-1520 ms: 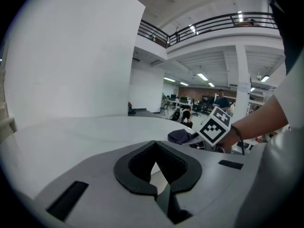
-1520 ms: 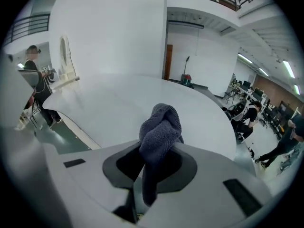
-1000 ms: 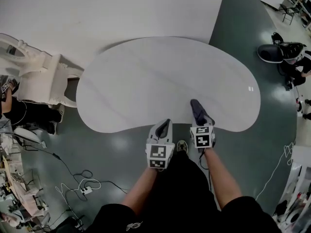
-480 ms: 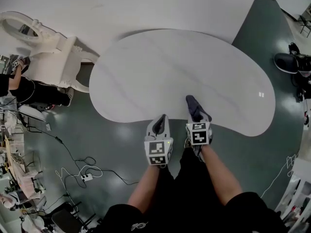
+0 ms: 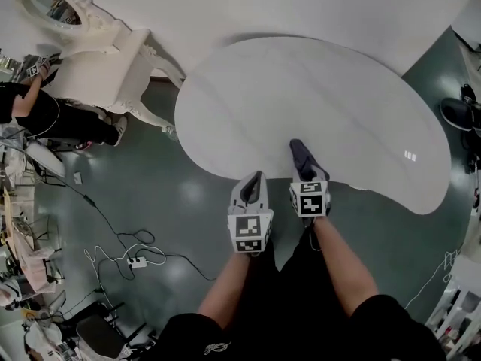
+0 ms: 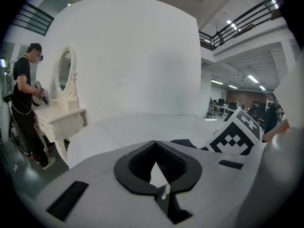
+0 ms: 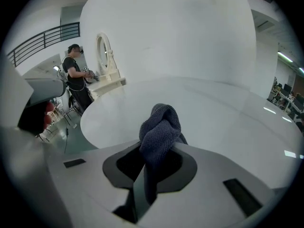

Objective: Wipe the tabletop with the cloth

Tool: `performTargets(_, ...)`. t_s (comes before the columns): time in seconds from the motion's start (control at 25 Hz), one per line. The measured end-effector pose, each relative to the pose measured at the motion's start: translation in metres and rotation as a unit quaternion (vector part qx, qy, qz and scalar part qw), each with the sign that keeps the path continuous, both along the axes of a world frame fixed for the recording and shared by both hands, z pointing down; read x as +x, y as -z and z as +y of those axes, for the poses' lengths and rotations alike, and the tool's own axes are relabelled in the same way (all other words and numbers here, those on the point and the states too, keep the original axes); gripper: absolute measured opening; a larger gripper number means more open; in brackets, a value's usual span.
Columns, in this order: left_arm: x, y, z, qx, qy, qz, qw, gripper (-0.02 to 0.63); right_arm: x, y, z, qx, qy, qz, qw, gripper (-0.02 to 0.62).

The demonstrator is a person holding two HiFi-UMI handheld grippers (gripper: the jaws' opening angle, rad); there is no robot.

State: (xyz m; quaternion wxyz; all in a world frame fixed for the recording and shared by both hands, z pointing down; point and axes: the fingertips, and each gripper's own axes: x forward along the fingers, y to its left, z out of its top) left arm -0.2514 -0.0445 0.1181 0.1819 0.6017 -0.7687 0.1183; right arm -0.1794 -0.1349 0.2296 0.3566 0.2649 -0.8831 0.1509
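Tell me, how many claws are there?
2. The left claw is empty by the table's near edge; the right claw holds the cloth over the table.

I see a white, kidney-shaped desk (image 5: 331, 96) with a glossy, faintly veined top, standing on a dark grey-green floor (image 5: 173, 201). A dark cloth (image 5: 302, 159) sits over the desk's near edge; whether it touches the top I can't tell. Cables (image 5: 113, 258) and a power strip (image 5: 137, 262) lie on the floor, well apart from the desk.

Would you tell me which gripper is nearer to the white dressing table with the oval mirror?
Left. The left gripper hangs right of the dressing table; the right gripper is farther right.
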Motion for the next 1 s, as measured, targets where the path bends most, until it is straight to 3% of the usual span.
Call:
performTargets(0.24, -0.08, -0.013, 0.056, -0.012, 0.033, 0.011, 0.9993, 0.008, -0.089, -0.002, 0.048, 0.001, 0.031, 0.005, 1.0, 0.044)
performTargets(0.56, -0.149, -0.014, 0.114, -0.006, 0.087, 0.021, 0.996, 0.008, -0.193, -0.005, 0.111, -0.012, 0.084, 0.007, 0.996, 0.044)
performTargets(0.84, -0.182, -0.016, 0.157, 0.003, 0.124, 0.031, 0.9918, 0.008, -0.261, -0.004, 0.158, -0.03, 0.127, -0.007, 0.991, 0.044)
performTargets(1.0, -0.194, -0.02, 0.171, 0.005, 0.132, 0.032, 0.9907, 0.008, -0.288, -0.001, 0.18, -0.067, 0.164, -0.034, 0.984, 0.044)
